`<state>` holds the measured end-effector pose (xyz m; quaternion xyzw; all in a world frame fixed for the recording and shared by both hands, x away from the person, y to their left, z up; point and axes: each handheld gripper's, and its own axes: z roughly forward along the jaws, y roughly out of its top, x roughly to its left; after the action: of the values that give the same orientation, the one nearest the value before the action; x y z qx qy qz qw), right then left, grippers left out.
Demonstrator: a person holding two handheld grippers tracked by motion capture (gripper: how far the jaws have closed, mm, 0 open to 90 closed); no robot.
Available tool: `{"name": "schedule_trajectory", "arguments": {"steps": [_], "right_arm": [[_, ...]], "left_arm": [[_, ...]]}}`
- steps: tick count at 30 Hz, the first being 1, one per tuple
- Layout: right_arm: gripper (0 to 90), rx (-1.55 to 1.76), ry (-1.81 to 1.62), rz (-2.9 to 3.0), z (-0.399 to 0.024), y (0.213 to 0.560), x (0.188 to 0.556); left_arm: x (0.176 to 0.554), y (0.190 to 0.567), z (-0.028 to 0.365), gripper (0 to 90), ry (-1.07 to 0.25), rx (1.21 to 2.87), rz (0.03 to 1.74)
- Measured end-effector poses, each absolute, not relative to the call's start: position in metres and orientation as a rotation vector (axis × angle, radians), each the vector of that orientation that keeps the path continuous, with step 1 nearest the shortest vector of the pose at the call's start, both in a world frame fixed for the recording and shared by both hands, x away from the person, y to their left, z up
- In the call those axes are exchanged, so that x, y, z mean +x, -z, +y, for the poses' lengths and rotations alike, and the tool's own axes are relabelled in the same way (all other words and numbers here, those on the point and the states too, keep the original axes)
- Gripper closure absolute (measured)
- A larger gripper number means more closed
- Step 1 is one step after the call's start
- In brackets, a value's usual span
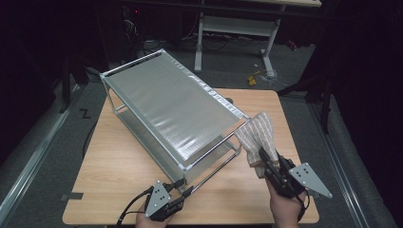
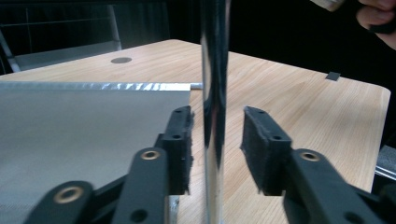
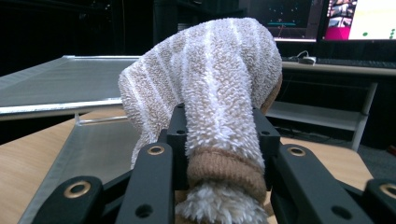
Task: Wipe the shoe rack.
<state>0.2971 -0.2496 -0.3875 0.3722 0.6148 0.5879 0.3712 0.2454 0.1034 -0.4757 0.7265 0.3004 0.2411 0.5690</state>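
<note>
**A:** High view first: where's the striped towel (image 1: 256,135)?

**B:** It's up off the worktop (image 1: 119,156), at the right end of the metal rack (image 1: 171,111). The right hand-held gripper (image 1: 263,156) has it pinched, and the cloth stands above the jaws, its top just beside the rack's near right corner.

**A:** Is that grip firm?

**B:** Right gripper view says yes. The towel (image 3: 210,74) is bunched between the two black jaws, with a tan hem band squeezed right between the pads (image 3: 176,140), and fluffy pile spilling out below. The cloth is beige with white stripes and rises in a hump over the jaws. Behind it you can see the rack's grey mesh top (image 3: 56,81) and a lower shelf (image 3: 93,144).

**A:** And the left hand-held gripper (image 1: 183,192)?

**B:** In the high view it sits at the near edge of the worktop, jaws pointing at the rack's near corner. Left gripper view shows a shiny upright rack post (image 2: 214,93) standing between its jaws. The left pad (image 2: 184,144) is just beside the post, perhaps touching; the right pad (image 2: 257,149) stands clear of it, with a visible gap. So the jaws are apart and not clamped on the post.

**A:** Anything else there?

**B:** The rack's mesh shelf (image 2: 84,121) lies left of the post, the wood grain worktop (image 2: 303,98) right.
</note>
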Motion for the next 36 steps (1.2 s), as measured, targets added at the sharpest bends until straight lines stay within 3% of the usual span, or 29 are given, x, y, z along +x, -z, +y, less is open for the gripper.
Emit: {"name": "schedule_trajectory", "arguments": {"steps": [12, 17, 36], "right_arm": [[68.8, 0.985, -1.484, 1.59, -0.229, 0.375, 0.337], [68.9, 1.009, -1.473, 1.635, -0.223, 0.382, 0.344], [68.8, 0.811, -1.621, 1.75, -0.168, 0.392, 0.289]], "left_arm": [[0.246, 0.476, 0.105, 78.9, -0.582, 1.716, 0.711], [0.246, 0.475, 0.106, 79.6, -0.571, 1.714, 0.708], [0.247, 0.476, 0.106, 79.8, -0.566, 1.712, 0.709]]}}
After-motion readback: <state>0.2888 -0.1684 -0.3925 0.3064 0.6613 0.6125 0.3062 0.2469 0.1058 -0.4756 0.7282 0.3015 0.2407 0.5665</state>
